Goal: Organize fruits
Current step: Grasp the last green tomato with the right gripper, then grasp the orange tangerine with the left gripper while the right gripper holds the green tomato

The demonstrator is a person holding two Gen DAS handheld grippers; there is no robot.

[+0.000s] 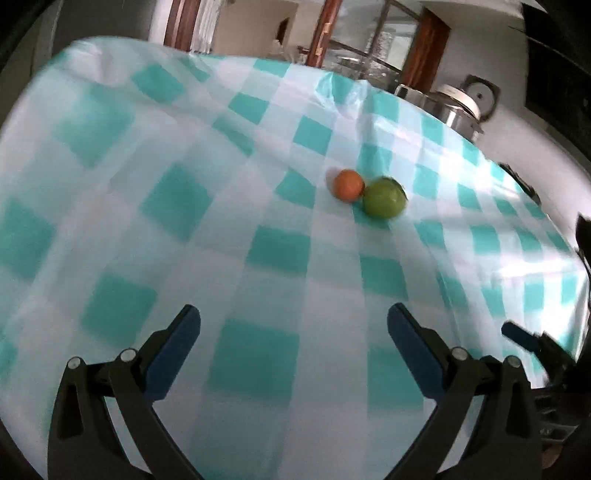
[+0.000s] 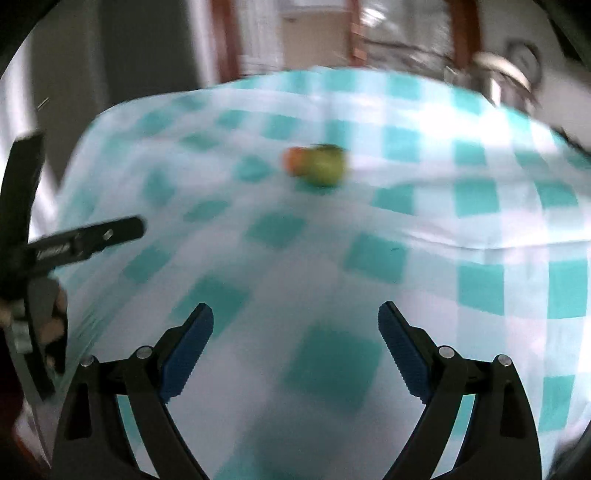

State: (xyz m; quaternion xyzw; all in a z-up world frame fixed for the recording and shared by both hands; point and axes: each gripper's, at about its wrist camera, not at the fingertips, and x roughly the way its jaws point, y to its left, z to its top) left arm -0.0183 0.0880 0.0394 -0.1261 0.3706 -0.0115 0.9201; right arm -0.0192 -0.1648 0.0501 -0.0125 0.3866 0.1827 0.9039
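Observation:
An orange fruit (image 1: 348,184) and a green fruit (image 1: 384,201) lie touching each other on a table with a teal-and-white checked cloth (image 1: 184,221). My left gripper (image 1: 293,325) is open and empty, well short of the fruits. In the right wrist view the image is blurred; the orange fruit (image 2: 293,159) and the green fruit (image 2: 325,167) sit far ahead. My right gripper (image 2: 295,321) is open and empty above the cloth (image 2: 406,221).
Steel pots with lids (image 1: 461,107) stand beyond the table's far right edge. Wooden door frames (image 1: 325,33) and glass fill the background. The other gripper's black body shows at the right edge of the left view (image 1: 535,343) and the left edge of the right view (image 2: 74,243).

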